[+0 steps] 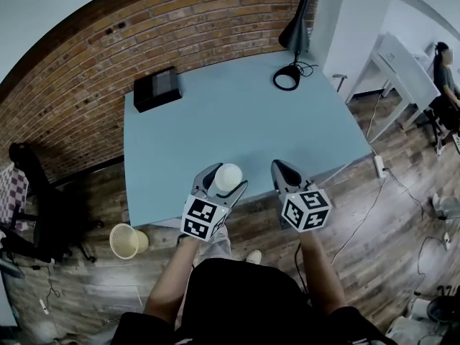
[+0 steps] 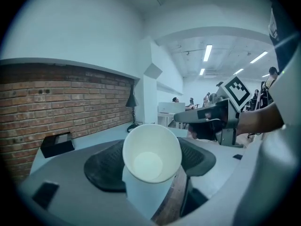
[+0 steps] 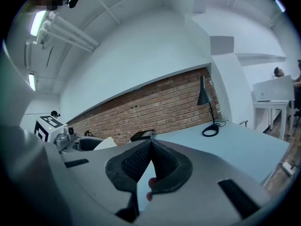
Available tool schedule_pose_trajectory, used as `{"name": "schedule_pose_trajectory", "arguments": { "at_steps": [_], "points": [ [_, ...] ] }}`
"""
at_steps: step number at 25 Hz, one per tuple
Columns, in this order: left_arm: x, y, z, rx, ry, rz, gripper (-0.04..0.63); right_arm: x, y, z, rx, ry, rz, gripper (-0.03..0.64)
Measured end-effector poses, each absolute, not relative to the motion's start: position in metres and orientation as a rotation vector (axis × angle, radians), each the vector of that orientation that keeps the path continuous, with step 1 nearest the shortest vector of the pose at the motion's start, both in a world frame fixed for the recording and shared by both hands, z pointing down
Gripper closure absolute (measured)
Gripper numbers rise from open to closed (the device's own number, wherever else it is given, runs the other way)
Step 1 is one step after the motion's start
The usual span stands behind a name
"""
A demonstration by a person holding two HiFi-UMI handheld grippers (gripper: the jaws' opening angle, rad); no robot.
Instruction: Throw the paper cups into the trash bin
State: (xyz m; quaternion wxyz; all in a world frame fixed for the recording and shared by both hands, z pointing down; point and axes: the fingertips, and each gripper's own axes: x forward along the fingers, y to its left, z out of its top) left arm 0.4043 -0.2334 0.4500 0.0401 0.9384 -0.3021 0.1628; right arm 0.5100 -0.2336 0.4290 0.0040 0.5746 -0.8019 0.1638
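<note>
Right now my left hand-held gripper (image 1: 223, 177) is pinching a white paper cup (image 1: 228, 176) by its wall. The jaws are set wide around it and the cup's open mouth faces back toward that gripper's camera. The cup hangs by the near edge of the counter (image 1: 237, 113). The right hand-held gripper (image 1: 282, 169) is pressed together on nothing, just beside the left.

The trash bin (image 1: 128, 241), a pale woven basket, stands on the floor off the counter's near left corner, well apart from the cup.

To do this well, I'd swing the left arm out and down to the left until the cup sits squarely over the bin's mouth. Then I'd spread the jaws and let it fall, since a cup this light, tossed from afar, would likely drift or bounce off the rim. I'd squeeze gently so the thin wall doesn't crumple.

Neither gripper view shows the bin, so only the head view can guide my aim. The bin's inside is too small to make out, and the cup's base is hidden down between the jaws. I also cannot identify a reddish spot under the right jaws.
</note>
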Motion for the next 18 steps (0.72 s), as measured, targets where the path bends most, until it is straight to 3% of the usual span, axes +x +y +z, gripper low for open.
{"name": "schedule_pose_trajectory", "arguments": {
  "at_steps": [18],
  "points": [
    [0.333,-0.211,0.414,2.816,-1.142,0.411,0.25,0.437,-0.226,0.422,1.597,-2.648,0.508,0.621]
  ]
}}
